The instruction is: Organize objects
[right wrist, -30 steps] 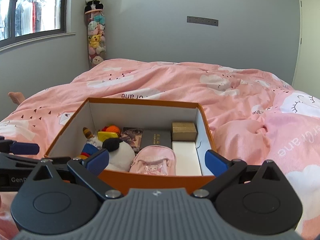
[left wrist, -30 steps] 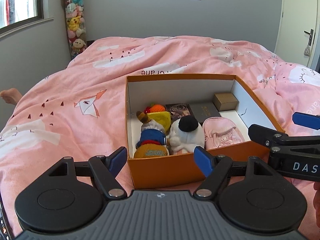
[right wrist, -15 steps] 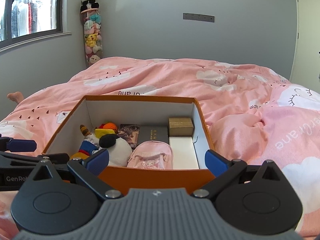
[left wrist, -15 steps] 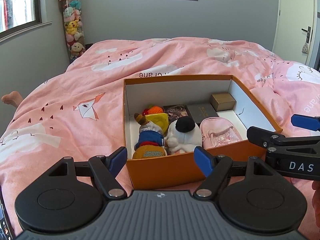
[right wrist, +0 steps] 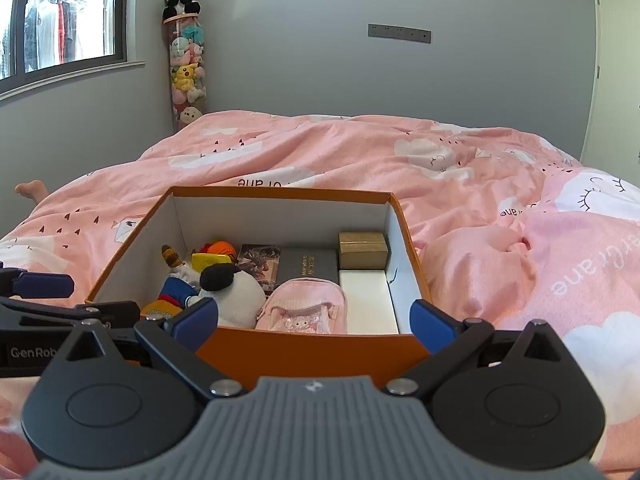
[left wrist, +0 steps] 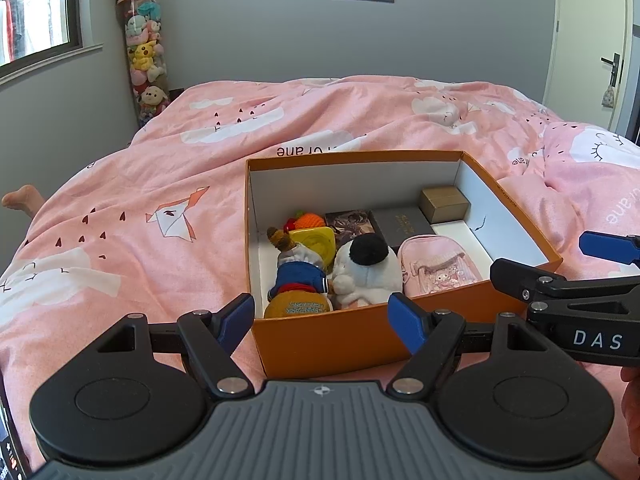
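Note:
An orange box (left wrist: 340,344) (right wrist: 304,350) with white inner walls sits on the pink bed. It holds a blue-shirted plush (left wrist: 298,276) (right wrist: 176,290), a white plush with a black cap (left wrist: 368,268) (right wrist: 236,288), a pink mini backpack (left wrist: 438,266) (right wrist: 304,308), a dark flat box (left wrist: 402,222) (right wrist: 308,266), a small gold box (left wrist: 444,204) (right wrist: 363,249) and an orange knitted toy (left wrist: 310,221). My left gripper (left wrist: 322,316) hangs open just before the box's near wall. My right gripper (right wrist: 314,320) is open too, at the same wall, empty.
The pink quilt (left wrist: 140,208) covers the whole bed around the box. A tall clear tube of plush toys (left wrist: 144,64) stands in the far left corner. A bare foot (left wrist: 22,200) shows at the bed's left edge. A door (left wrist: 592,40) is at the right.
Both grippers have pulled back and risen slightly, so the box sits lower and a bit farther in both views. Both stay open and empty.

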The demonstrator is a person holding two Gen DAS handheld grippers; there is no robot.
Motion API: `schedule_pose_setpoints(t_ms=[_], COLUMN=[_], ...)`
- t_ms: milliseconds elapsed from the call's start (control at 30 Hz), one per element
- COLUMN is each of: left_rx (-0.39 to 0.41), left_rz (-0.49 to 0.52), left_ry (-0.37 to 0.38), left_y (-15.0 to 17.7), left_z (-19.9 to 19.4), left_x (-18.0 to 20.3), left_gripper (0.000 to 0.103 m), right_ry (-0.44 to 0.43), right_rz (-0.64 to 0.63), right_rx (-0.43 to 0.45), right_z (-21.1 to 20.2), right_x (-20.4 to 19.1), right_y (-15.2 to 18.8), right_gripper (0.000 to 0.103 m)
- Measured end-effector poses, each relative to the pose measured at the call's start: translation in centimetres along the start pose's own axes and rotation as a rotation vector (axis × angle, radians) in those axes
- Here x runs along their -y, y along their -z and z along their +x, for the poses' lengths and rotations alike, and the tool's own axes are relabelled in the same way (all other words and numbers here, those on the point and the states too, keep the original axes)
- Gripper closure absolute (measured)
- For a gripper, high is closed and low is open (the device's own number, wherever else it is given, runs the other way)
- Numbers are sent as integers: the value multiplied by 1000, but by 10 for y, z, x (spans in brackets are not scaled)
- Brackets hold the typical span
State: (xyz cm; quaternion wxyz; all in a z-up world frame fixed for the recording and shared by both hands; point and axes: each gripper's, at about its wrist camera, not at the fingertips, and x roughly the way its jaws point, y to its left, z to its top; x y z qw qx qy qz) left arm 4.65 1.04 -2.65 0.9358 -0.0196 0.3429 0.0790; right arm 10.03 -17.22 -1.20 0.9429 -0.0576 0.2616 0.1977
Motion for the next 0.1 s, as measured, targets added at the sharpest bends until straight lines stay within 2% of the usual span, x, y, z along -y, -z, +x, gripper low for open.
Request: schedule_pose_setpoints(t_ms=[100], left_rx=[1], left_rz=[-2], left_ry=[0], left_y=[0], left_z=[0], left_x=[0], left_gripper=[14], right_ry=[1], right_rz=[0], right_rx=[0], right_z=[0], right_x=[0], right_y=[0], right_gripper=[1])
